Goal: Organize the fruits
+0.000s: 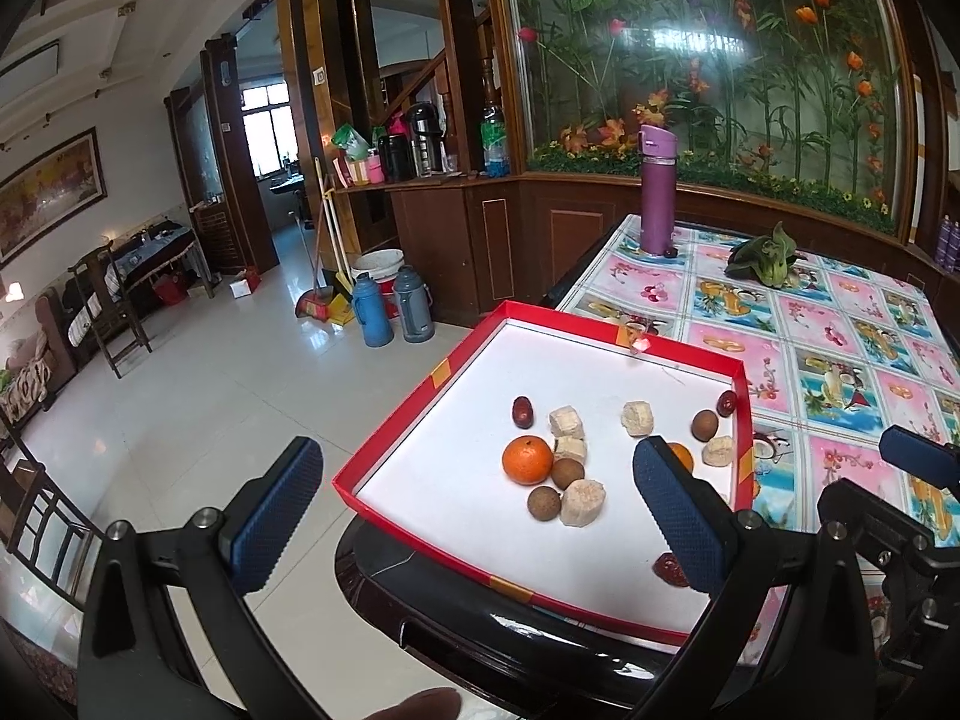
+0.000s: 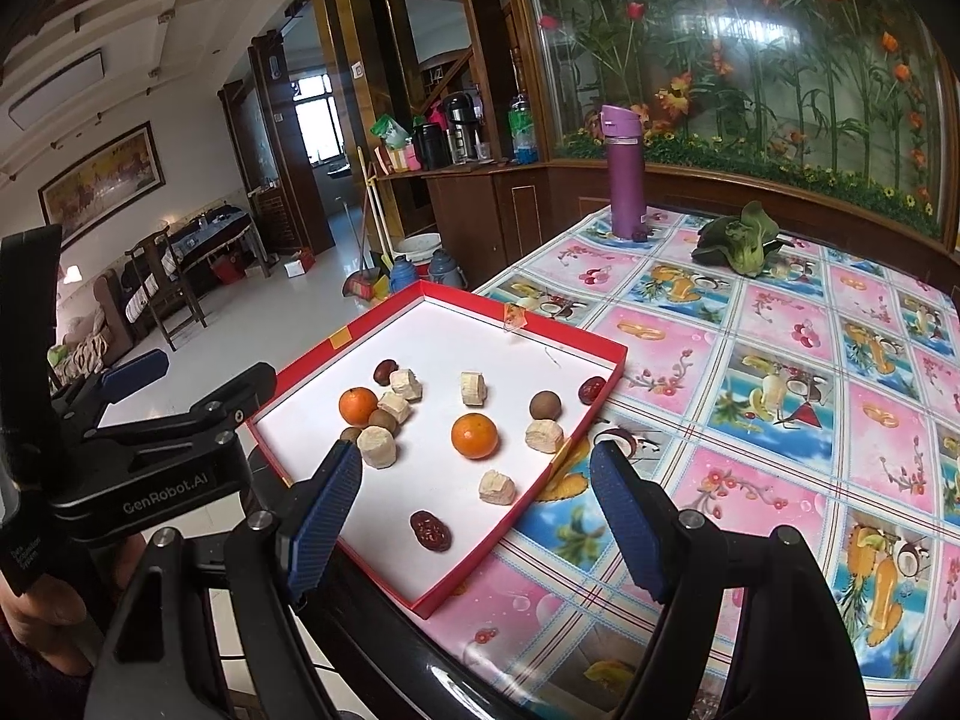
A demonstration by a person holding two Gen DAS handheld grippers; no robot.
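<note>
A red tray [image 1: 393, 423] with a white floor sits on the table's near left corner. It holds two oranges [image 1: 527, 460], brown longans [image 1: 543, 503], red dates [image 1: 522, 411] and pale fruit chunks [image 1: 582, 501]. My left gripper [image 1: 477, 516] hovers open over the tray's near left edge, nothing between its fingers. In the right wrist view the tray [image 2: 570, 337] shows an orange [image 2: 474, 435], a date [image 2: 430, 531] and a chunk [image 2: 497, 487] in front. My right gripper [image 2: 477, 516] is open and empty over the tray's near right corner.
A purple bottle [image 1: 657, 192] and a leafy green vegetable [image 1: 765, 258] stand at the table's far end on the patterned cloth [image 2: 780, 420]. The table's black edge [image 1: 480, 618] drops to a tiled floor with two flasks [image 1: 393, 309]. The other gripper's finger [image 2: 135, 373] is at left.
</note>
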